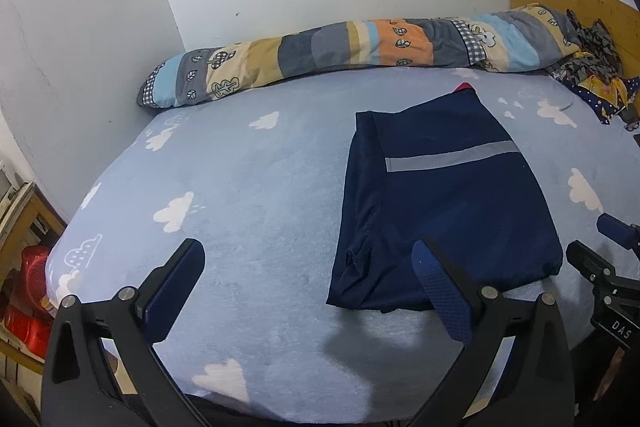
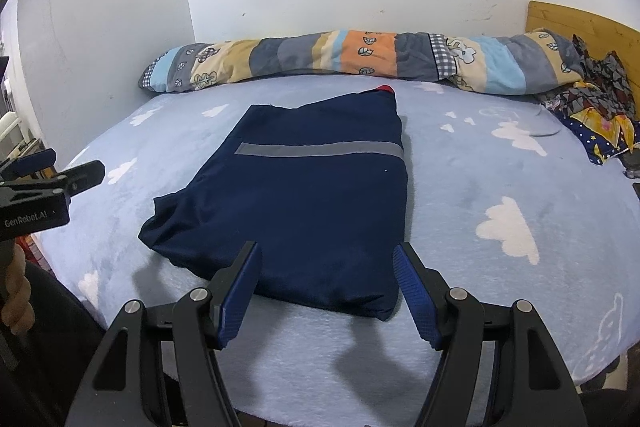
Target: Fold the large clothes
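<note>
Both grippers open and empty over bed, folded navy garment (image 2: pixel 304 203) lying flat on sheet (image 2: pixel 480 187).
Right gripper (image 2: pixel 326 267) jaws wide, nothing held, hanging over garment's near edge; whether tips touch the cloth, cannot tell. Left gripper (image 1: pixel 308 267) jaws wide, empty, right finger (image 1: pixel 440 291) overlapping garment's near-left corner at 5 o'clock. Right view alone shows a hand (image 2: pixel 16 291) on the left handle at 9 o'clock. Left view alone shows red items (image 1: pixel 28 291) at 8 o'clock. Both point downward. Quilt roll (image 2: pixel 360 61) at 12 o'clock.
</note>
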### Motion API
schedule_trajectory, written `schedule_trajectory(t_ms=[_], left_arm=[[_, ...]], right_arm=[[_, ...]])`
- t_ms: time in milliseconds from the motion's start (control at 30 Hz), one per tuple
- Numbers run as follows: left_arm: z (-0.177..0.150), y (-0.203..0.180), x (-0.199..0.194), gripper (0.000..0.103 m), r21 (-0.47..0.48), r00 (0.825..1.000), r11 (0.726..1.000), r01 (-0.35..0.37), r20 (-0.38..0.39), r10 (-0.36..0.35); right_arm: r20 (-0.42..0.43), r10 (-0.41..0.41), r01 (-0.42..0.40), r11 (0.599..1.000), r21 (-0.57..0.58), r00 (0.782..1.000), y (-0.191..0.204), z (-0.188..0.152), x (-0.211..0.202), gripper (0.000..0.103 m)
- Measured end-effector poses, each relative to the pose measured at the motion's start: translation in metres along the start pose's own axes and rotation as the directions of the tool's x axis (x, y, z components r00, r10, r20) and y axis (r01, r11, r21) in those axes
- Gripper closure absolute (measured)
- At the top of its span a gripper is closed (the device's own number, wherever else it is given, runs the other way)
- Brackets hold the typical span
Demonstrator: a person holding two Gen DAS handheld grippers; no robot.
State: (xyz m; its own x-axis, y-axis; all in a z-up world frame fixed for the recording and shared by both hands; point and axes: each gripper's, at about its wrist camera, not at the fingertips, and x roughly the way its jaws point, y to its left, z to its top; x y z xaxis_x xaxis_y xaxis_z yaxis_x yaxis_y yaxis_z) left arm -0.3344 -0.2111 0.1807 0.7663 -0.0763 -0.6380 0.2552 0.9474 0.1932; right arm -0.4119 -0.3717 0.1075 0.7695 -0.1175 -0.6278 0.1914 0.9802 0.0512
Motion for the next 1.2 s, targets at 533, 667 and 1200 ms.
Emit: schedule_trajectory(t_ms=[533,667,1200], left_arm=[[-0.0007,0.0046,0.0015,0.0,-0.014,1.0,1.0,-0.01,-0.007,0.01],[0.0004,0.0053,0.0019,0.0,-0.014,1.0,1.0,-0.009,-0.008,0.009],[0.0002,0.0092,0.0057,0.0,-0.02,0.998,1.0,0.021,-0.059,-0.022]], right_arm=[[-0.005,-0.011,0.011,1.0,-0.01,1.0,0.0021,-0.0006,-0.0004,0.033],[-0.006,-0.011,0.011,1.0,-0.013,1.0,0.0021,-0.0003,0.0001,0.033],[0.001,-0.009,0.009,1.0,-0.001,1.0,-0.0005,0.0006,0.0004,0.033]])
